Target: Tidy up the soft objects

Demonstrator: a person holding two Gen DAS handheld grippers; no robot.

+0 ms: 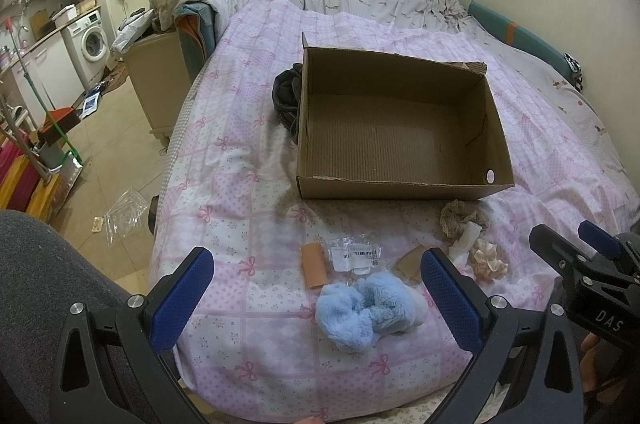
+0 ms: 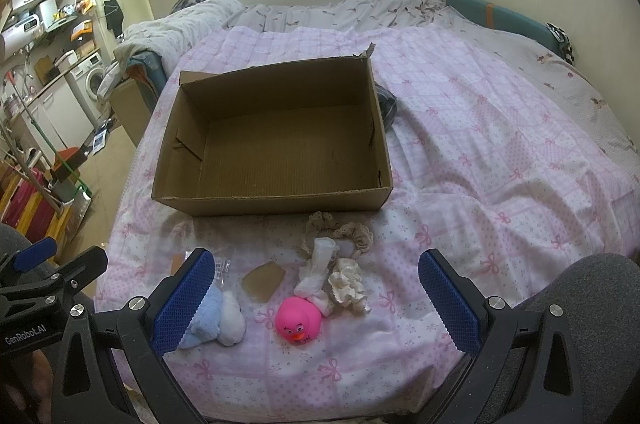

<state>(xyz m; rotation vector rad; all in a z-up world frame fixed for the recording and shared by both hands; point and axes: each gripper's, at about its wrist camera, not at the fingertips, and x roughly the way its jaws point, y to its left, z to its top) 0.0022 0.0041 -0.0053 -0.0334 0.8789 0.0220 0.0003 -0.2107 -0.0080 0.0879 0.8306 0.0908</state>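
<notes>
left gripper (image 1: pixel 316 298): bottom centre of left view, jaws wide apart, nothing held, above the quilt edge
right gripper (image 2: pixel 314 298): bottom centre of right view, jaws spread, nothing held
blue fluffy item (image 1: pixel 358 310): low centre, on the quilt (image 1: pixel 240 184), between the left fingers
pink duck (image 2: pixel 299 320): low centre, right view
cream scrunchie (image 2: pixel 349 286): just right of duck
lace scrunchie (image 2: pixel 344 230): near the box front wall
cardboard box (image 1: pixel 400 186): mid-frame, open top, nothing inside
dark cloth (image 1: pixel 286 96): touching box's left wall
</notes>
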